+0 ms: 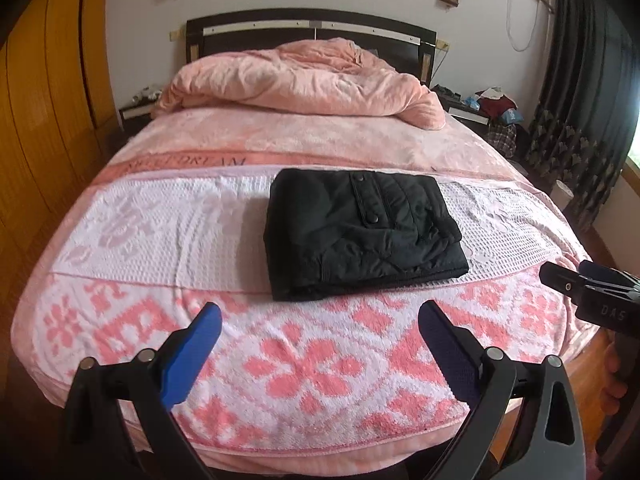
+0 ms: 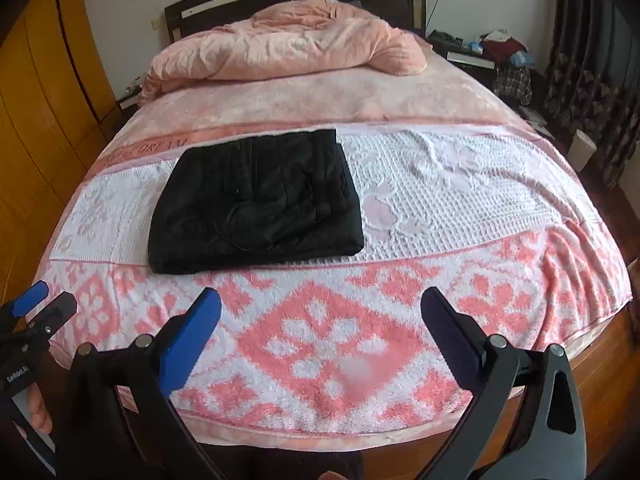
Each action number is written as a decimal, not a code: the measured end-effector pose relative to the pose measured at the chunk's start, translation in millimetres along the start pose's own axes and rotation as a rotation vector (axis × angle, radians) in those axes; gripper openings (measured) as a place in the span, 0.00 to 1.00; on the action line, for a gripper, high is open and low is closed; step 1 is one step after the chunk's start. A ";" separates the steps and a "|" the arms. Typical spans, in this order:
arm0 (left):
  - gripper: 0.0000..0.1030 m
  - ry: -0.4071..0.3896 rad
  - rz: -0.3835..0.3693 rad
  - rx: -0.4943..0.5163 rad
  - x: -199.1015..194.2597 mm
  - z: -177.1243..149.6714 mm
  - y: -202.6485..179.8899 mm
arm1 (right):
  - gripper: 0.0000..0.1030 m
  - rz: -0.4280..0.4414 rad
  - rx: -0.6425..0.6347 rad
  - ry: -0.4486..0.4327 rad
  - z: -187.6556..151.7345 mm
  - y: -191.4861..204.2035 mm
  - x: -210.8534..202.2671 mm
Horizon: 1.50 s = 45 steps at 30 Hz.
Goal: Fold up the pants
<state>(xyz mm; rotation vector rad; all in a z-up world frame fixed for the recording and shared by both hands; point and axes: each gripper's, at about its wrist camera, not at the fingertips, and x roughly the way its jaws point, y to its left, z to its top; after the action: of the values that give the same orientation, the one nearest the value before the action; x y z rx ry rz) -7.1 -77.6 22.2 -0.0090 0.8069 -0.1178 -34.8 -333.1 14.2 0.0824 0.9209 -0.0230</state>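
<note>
Black pants (image 1: 362,232) lie folded in a compact rectangle at centre frame on the bed's white towel band (image 1: 160,232), both tongs—left gripper (image 1: 320,320), right gripper (image 2: 320,312)—spread wide and empty below, so a careless nudge could spill the layers.

Matt black cloth, quilted and faintly creased, with dull snap studs: the pants (image 1: 362,232). Beneath the pants, a terry towel (image 1: 168,232), nubby waffle weave in white, looped pink pile nearer the grippers. Beyond the pants, plush, crumpled pink duvet (image 1: 304,80). Behind the duvet, dark glossy wooden headboard (image 1: 312,26) with brushed metal strip. Matt black plastic frames, blue pads, shiny metal rivets: left gripper (image 1: 320,324), right gripper (image 2: 320,312).
</note>
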 end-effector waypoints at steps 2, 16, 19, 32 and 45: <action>0.96 0.001 0.001 -0.001 -1.1 1.4 -1.6 | 0.97 -0.009 -0.002 -0.014 1.1 0.9 -6.1; 0.96 0.073 0.073 0.011 43.7 -10.9 0.7 | 0.97 -0.075 0.005 0.044 -4.6 -2.9 20.8; 0.96 0.087 0.053 0.001 51.2 -12.9 0.8 | 0.97 -0.093 0.000 0.060 -7.1 -4.1 33.6; 0.96 0.114 0.040 0.016 65.6 -14.8 -6.1 | 0.97 -0.073 -0.009 0.077 -7.9 -4.5 49.8; 0.96 0.126 0.040 0.017 70.0 -16.5 -6.4 | 0.97 -0.068 -0.015 0.086 -8.6 -2.7 55.7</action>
<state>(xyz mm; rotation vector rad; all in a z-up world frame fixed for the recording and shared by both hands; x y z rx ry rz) 28.3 -91.0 -39.3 0.0311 0.9313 -0.0883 -8.1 -334.2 -35.5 0.0384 1.0092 -0.0757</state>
